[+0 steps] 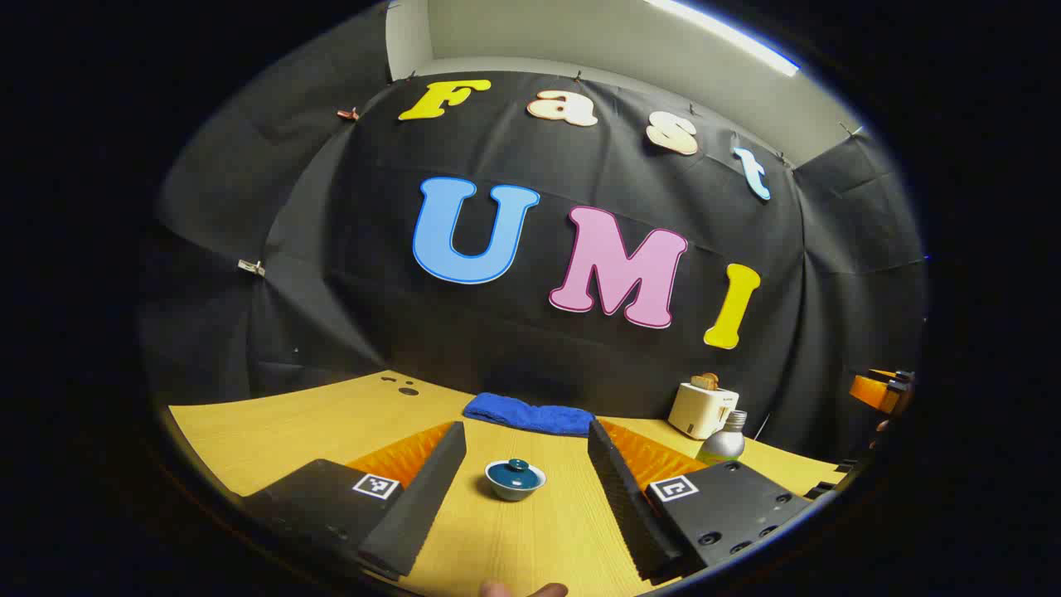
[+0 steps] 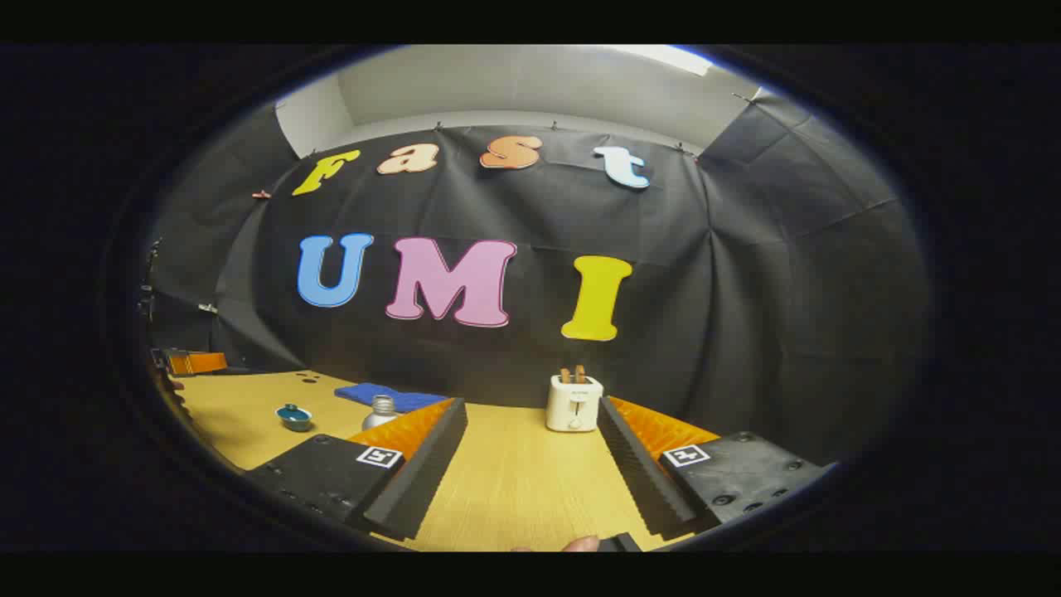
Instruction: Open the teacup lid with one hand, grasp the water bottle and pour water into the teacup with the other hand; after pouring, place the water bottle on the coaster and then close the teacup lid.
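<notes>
Left gripper (image 1: 524,481) fingers apart; 1 teacup (image 1: 515,480), 1 bottle (image 1: 724,439), 1 toaster (image 1: 702,408).

Teal teacup (image 1: 515,480), blue towel (image 1: 529,415)

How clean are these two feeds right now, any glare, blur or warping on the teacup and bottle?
Left gripper view: teacup sharp, evenly lit; water bottle near the rim, bent by fisheye, mild sheen. Right gripper view: softer, dimmer; teacup small, bottle partly behind a finger; ceiling light flares.
</notes>
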A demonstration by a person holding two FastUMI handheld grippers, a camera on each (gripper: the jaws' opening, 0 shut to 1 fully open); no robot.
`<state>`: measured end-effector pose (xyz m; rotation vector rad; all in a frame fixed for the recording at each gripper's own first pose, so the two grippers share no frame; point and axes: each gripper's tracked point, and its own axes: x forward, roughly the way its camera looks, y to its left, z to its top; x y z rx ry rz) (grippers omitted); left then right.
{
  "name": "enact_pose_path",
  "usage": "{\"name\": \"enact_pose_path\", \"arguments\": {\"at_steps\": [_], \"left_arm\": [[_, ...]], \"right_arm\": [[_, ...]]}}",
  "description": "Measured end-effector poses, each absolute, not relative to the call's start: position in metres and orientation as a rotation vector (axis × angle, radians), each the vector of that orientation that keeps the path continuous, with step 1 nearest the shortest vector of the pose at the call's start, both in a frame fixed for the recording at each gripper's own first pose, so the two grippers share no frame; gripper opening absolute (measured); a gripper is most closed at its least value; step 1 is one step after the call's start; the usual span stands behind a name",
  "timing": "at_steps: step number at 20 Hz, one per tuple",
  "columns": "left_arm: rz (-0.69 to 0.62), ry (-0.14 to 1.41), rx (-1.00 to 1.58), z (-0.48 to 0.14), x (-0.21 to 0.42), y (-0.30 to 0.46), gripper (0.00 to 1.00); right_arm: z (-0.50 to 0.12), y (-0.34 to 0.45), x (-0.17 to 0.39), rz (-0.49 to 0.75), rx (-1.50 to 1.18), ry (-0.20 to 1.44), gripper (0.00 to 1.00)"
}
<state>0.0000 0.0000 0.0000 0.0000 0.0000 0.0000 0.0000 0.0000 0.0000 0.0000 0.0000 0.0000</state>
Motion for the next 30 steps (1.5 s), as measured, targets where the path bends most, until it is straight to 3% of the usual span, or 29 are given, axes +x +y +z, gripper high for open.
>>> {"name": "enact_pose_path", "arguments": {"at_steps": [20, 30], "left_arm": [[0.034, 0.036, 0.079, -0.022, 0.037, 0.015, 0.94], [-0.012, 0.165, 0.073, -0.071, 0.108, 0.013, 0.94]], "right_arm": [[-0.051, 0.055, 0.047, 0.145, 0.068, 0.087, 0.98], [-0.068, 0.09, 0.055, 0.219, 0.073, 0.122, 0.98]]}}
